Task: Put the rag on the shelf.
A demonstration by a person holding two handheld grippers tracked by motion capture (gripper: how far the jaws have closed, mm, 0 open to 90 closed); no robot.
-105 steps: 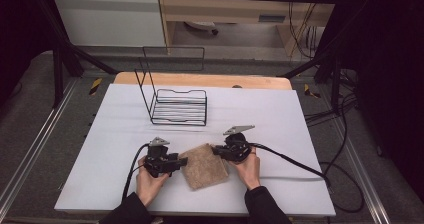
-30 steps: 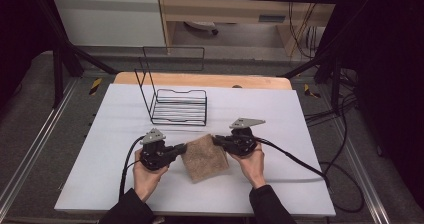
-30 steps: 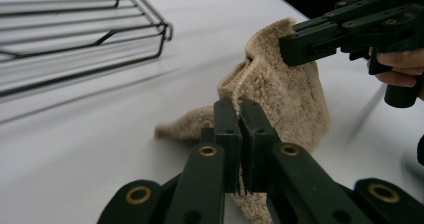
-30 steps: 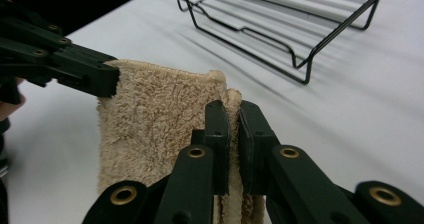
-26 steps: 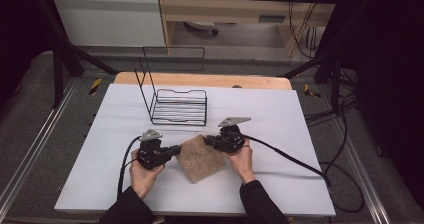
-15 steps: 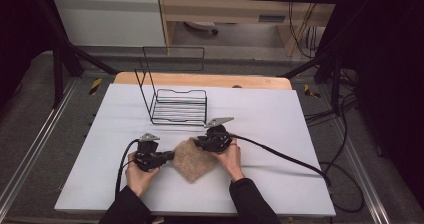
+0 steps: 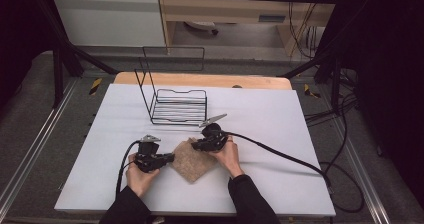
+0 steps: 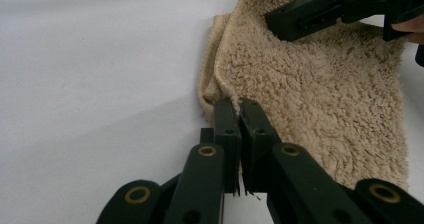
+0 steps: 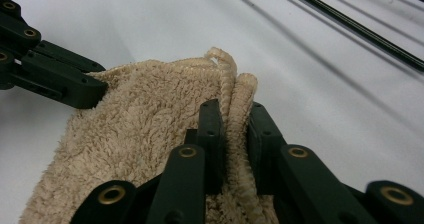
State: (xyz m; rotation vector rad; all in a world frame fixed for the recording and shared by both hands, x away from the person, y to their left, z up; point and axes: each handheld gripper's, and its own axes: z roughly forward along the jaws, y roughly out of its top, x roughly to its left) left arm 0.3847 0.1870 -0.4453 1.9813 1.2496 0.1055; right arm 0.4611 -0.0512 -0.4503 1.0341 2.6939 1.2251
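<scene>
Beige terry cloth (image 7: pixel 191 159), a small towel folded over on itself, lay on the white counter (image 7: pixel 280 109) in the lower middle of the high view, between the person's two hands. The left tongs (image 7: pixel 169 157) sat at the towel's left corner; in the left gripper view their jaws stood pressed nearly together with the towel's (image 8: pixel 320 104) near edge pinched between the tips, so they were gripping the towel. The right tongs (image 7: pixel 196 145) were at the towel's upper corner, toward the centre of the high view. In the right gripper view their jaws had just been closing, and the thick corded hem of the towel (image 9: pixel 150 114) ran up between them, clamped from both sides. That hem doubled at the top into two ridges just above the jaw tips. The right tongs (image 8: pixel 300 19) also appeared at the upper right of the left gripper view, resting on the pile, and the left tongs (image 9: pixel 60 81) appeared at the upper left of the right gripper view, touching the towel's far edge. A black wire rack (image 7: pixel 175 104) stood on the counter above and left of the towel, well apart from it. Black cable (image 7: pixel 280 154) trailed from the right tongs across the counter toward the lower right of the frame. The person's dark sleeves (image 7: pixel 250 199) came in from the bottom edge.
</scene>
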